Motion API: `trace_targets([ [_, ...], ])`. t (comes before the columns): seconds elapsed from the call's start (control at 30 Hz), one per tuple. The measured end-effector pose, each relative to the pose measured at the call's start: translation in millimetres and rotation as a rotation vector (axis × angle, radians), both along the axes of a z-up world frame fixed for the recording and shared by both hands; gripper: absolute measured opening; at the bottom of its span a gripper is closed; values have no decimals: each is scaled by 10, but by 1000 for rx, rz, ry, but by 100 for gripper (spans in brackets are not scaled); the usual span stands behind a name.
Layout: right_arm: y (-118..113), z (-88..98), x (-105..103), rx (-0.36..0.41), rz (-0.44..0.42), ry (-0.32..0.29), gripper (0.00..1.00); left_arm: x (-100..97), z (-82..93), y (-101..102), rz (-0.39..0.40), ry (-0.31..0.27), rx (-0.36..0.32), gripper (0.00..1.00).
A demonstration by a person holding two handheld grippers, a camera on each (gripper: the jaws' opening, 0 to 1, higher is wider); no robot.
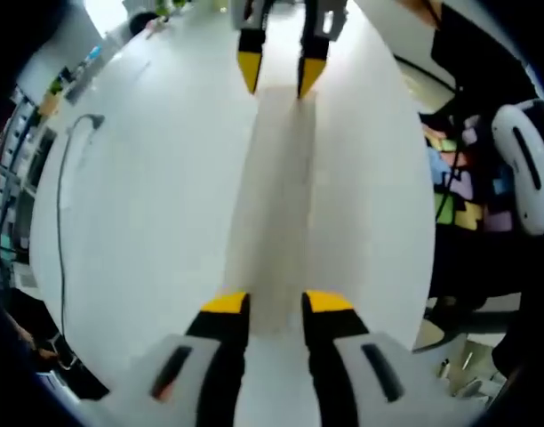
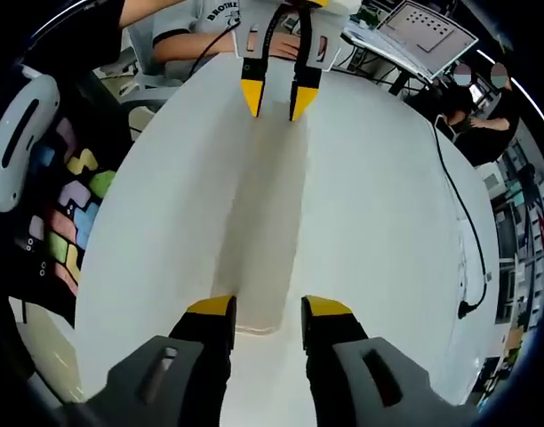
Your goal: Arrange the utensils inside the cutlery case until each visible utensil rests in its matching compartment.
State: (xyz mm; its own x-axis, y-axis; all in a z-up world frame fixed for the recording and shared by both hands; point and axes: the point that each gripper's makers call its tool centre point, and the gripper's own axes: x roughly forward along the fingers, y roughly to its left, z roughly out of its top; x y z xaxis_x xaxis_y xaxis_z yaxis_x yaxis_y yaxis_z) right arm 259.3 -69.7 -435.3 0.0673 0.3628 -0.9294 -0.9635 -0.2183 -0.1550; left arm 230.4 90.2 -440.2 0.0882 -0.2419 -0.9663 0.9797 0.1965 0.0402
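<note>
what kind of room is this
Probably an office or lab workspace: a long white table with a black cable across it, a monitor showing a dot pattern, and cluttered shelving alongside.

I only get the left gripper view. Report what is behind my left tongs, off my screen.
Observer: In the right gripper view, a person in a light shirt with dark lettering is right behind the left tongs, at the far edge of the white table.
Operator: Now tell me what lies beyond that end of the table.
Observer: A monitor showing a grid of dots, off to the right in that view.
Operator: Say who else is near.
Observer: Someone in dark clothes sits beside that monitor.
</note>
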Motion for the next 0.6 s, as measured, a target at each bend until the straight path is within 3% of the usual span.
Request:
trace_targets([
  [0.1, 42, -1, -4, -9, -13, 12, 47, -22, -23, 20, -78, -21, 27, 45],
  [0.17, 59, 2, -22, -16, -32, 26, 54, -28, -40, 12, -88, -23, 34, 54],
  [0.37, 162, 84, -82, 11, -27, 27, 62, 164, -30, -43, -67, -52, 28, 59],
  [0.47, 198, 19, -223, 8, -43, 91, 68, 187, -87, -40, -103, -46, 61, 65],
  [0.6, 190, -111, -220, -25, -73, 85, 74, 235, -139, -58, -115, -31, 69, 68],
])
